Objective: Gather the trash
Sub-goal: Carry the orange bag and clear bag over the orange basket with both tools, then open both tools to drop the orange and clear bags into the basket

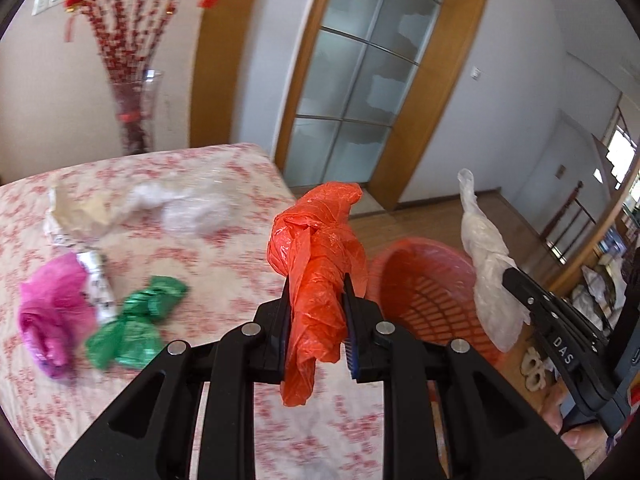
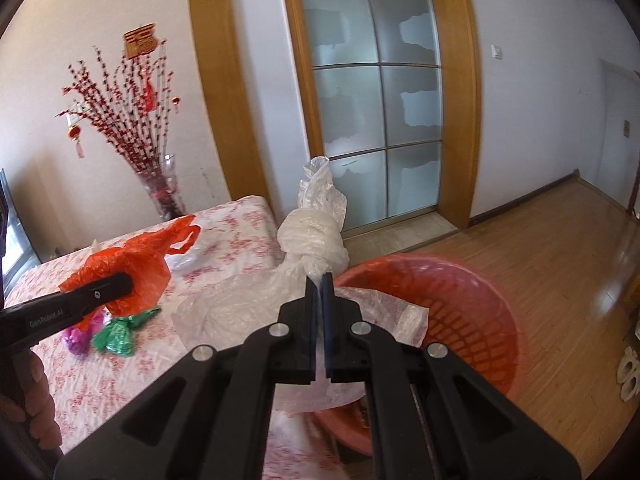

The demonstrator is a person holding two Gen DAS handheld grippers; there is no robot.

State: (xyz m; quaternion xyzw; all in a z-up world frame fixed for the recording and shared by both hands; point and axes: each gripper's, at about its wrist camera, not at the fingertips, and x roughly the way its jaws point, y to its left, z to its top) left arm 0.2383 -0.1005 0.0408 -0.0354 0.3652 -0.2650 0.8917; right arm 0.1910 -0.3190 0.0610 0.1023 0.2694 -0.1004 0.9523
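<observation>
Two bags are held up: the left gripper (image 1: 316,304) is clamped on one orange bag (image 1: 320,256), the right gripper (image 2: 319,304) is pinched tight on one white bag (image 2: 316,236), both near one red basket (image 2: 472,300) beside the table (image 1: 224,280). On the table lie one green bag (image 1: 136,320) and one pink bag (image 1: 52,312). Only the left view shows the paper (image 1: 80,208) and clear plastic (image 1: 188,204) farther back; only the right view shows a hand (image 2: 36,392).

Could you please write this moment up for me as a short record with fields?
left gripper: shut on orange bag
right gripper: shut on white bag
basket: red, beside the table, holds no visible trash
left on table: pink bag, green bag, clear plastic, paper scrap
</observation>
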